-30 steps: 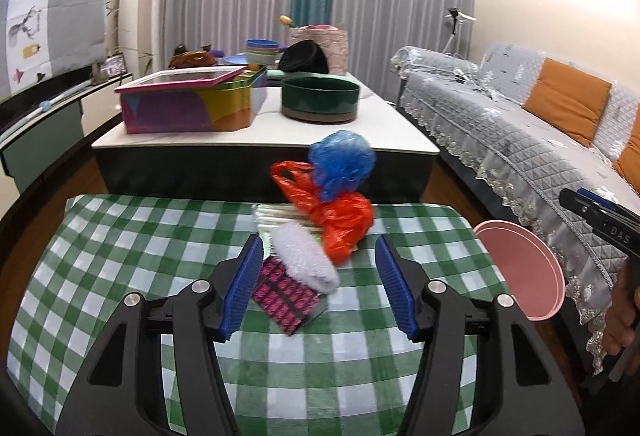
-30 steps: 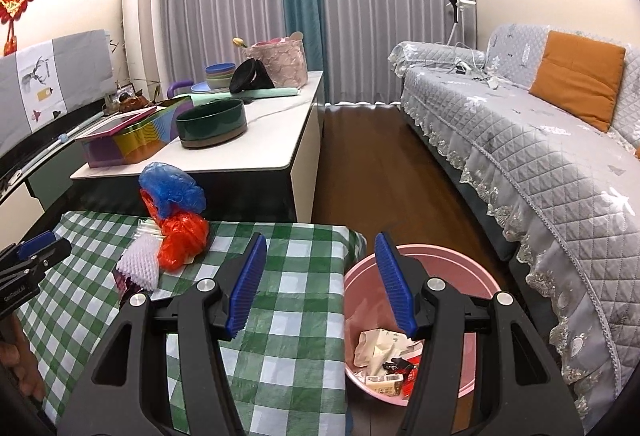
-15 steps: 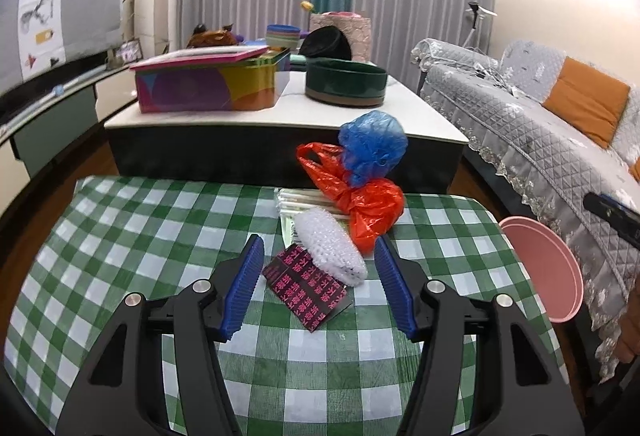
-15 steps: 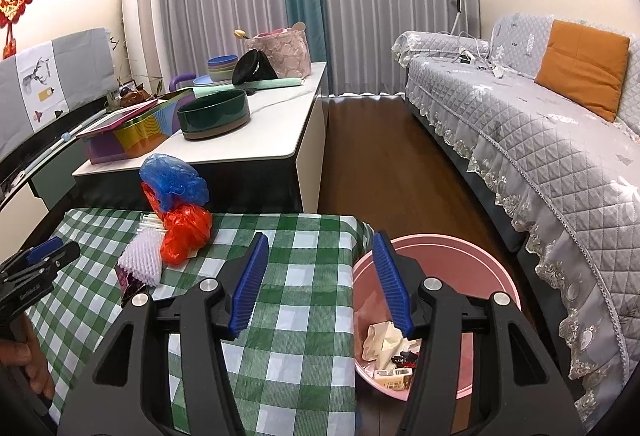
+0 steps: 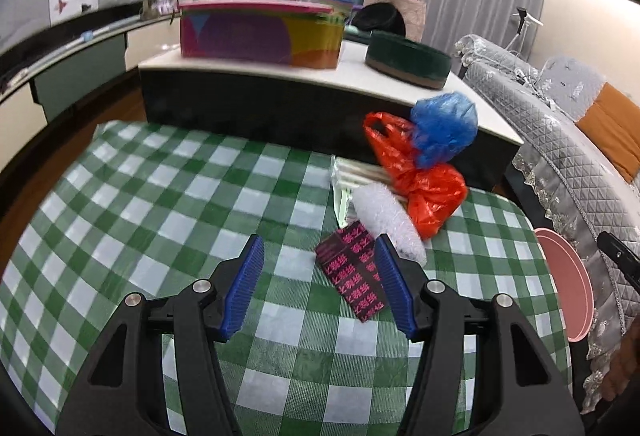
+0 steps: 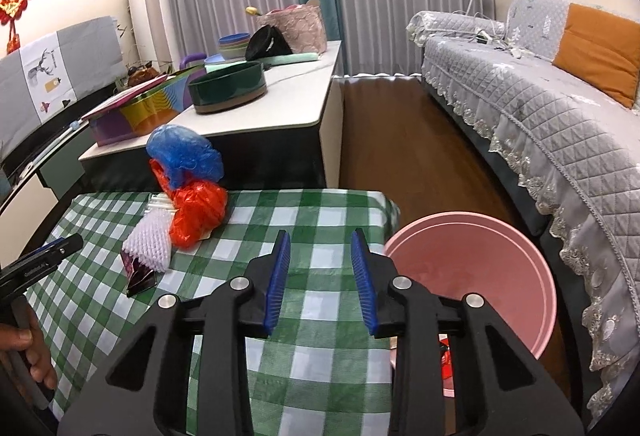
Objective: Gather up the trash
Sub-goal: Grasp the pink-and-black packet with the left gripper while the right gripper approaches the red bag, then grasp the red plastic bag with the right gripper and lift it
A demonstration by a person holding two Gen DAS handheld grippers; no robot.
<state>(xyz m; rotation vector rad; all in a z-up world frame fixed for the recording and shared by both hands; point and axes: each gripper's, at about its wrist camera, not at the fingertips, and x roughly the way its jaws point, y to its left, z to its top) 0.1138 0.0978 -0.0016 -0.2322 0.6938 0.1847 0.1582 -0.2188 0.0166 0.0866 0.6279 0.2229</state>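
Note:
On the green checked tablecloth (image 5: 160,203) lies a pile of trash: a dark wrapper with pink print (image 5: 352,272), a white foam net sleeve (image 5: 384,215), a red plastic bag (image 5: 424,187), a blue plastic bag (image 5: 444,127) and a clear packet of sticks (image 5: 352,175). My left gripper (image 5: 320,284) is open and empty, its right finger beside the wrapper. My right gripper (image 6: 320,280) is open and empty over the table's right part, next to the pink bin (image 6: 476,268). The pile shows in the right wrist view too, with the red bag (image 6: 198,213) and foam sleeve (image 6: 150,240).
A low white table (image 6: 280,95) behind holds a colourful tin box (image 5: 260,33), a dark green round tub (image 5: 408,57) and bowls. A grey quilted sofa (image 6: 540,95) with an orange cushion runs along the right. Wooden floor (image 6: 400,139) lies between them.
My left gripper has moved left and lower, so the wrapper now sits by its right finger. My right gripper has swung left from over the bin to over the table.

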